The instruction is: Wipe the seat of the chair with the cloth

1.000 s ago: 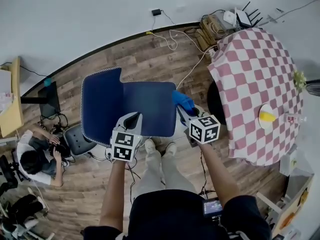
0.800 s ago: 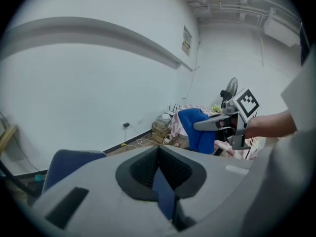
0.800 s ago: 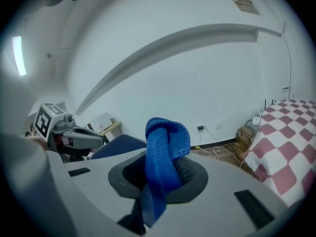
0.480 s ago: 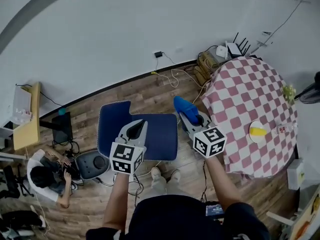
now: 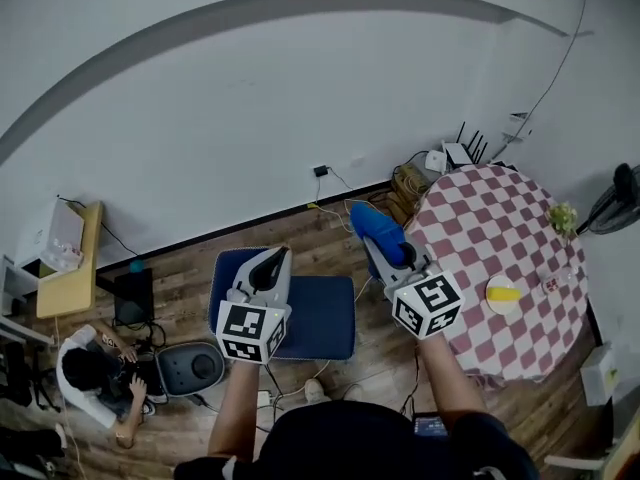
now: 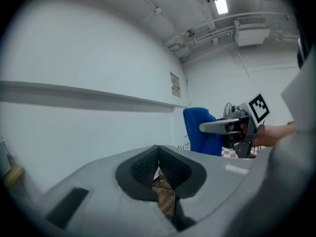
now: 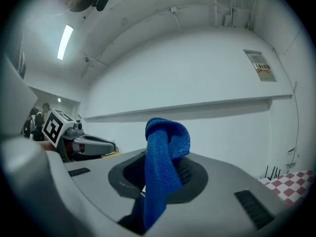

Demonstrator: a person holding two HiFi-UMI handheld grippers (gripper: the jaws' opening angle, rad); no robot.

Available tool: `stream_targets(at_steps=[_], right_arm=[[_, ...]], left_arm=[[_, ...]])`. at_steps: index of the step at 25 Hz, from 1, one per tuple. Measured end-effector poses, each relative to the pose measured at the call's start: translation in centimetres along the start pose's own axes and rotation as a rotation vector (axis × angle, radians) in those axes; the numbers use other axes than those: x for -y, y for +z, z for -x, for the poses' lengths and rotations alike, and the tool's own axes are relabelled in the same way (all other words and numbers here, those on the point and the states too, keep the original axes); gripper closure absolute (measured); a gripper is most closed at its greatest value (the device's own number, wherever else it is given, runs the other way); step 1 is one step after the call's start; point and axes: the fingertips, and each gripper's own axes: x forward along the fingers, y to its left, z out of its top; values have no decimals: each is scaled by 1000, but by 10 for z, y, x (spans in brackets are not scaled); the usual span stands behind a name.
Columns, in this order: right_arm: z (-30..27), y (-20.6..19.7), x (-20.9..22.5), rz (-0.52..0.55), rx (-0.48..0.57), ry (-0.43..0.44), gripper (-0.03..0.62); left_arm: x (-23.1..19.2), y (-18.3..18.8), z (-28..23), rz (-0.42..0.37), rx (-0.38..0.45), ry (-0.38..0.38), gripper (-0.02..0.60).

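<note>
The chair's dark blue seat lies low in the head view, below and between my two grippers. Both grippers are held level, well above it. My left gripper is shut with nothing between its jaws. My right gripper is shut on the blue cloth, which bunches above the jaws and hangs down in front of them. Each gripper view shows the other gripper: the right gripper with the cloth, and the left gripper.
A round table with a pink and white checked cover stands at the right, bearing a plate with a yellow thing. Cables and a router lie by the wall. A person sits on the floor at lower left, near a wooden stand.
Both grippers have risen away from the chair seat and levelled out. The head view has tilted up, so the wall fills more of it and the chair looks smaller. The cloth stays clamped.
</note>
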Motion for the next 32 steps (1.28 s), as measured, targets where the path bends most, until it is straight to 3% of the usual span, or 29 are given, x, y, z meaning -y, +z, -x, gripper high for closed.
stream_targets(at_steps=[5, 11, 32], right_arm=[[18, 30, 0, 50, 60, -13, 533], [27, 36, -6, 48, 88, -6, 533], [36, 29, -12, 80, 67, -28, 534]], left_arm=[[7, 33, 14, -46, 61, 21, 563], [10, 52, 29, -132, 90, 51, 563], [19, 67, 36, -128, 136, 47, 563]])
